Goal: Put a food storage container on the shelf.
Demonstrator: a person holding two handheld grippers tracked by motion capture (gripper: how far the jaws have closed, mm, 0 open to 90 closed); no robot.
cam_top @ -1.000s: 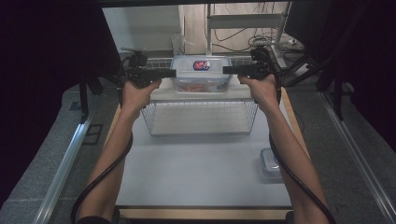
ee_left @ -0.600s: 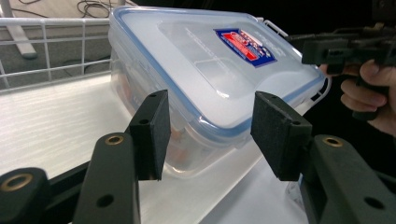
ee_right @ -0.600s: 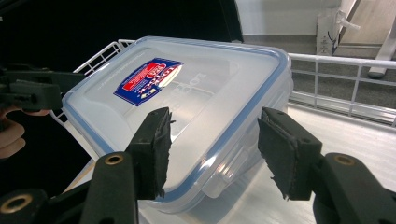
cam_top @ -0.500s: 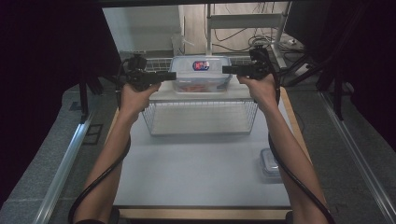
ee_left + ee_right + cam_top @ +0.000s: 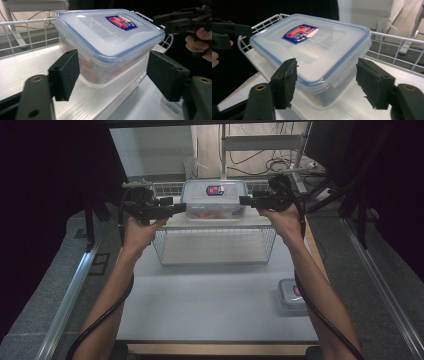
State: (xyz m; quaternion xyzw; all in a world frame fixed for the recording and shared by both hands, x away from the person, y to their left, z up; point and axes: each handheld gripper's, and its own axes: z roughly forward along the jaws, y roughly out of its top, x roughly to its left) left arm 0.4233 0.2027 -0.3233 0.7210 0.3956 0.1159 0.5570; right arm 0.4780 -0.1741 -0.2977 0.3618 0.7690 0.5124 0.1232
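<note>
A clear plastic container (image 5: pixel 215 200) with a blue-rimmed lid and a red-and-blue label stands on top of a white wire rack (image 5: pixel 215 245). Orange-red contents show through its wall. My left gripper (image 5: pixel 179 209) is at its left end, open. In the left gripper view the container (image 5: pixel 107 42) lies just ahead of the spread pads (image 5: pixel 65 73). My right gripper (image 5: pixel 245 200) is at the right end, also open. In the right gripper view the container (image 5: pixel 312 47) sits between and beyond the pads (image 5: pixel 374 85), and neither pad clearly touches it.
A small lidded container (image 5: pixel 291 295) lies on the white table (image 5: pixel 210 300) at the front right, beside my right forearm. The rack's shelf has a raised wire rim (image 5: pixel 397 47) around it. Dark curtains flank the table, and cables and a stand lie behind.
My left hand has drifted slightly left and lower. The right hand has barely shifted. The container has stayed in place on the rack.
</note>
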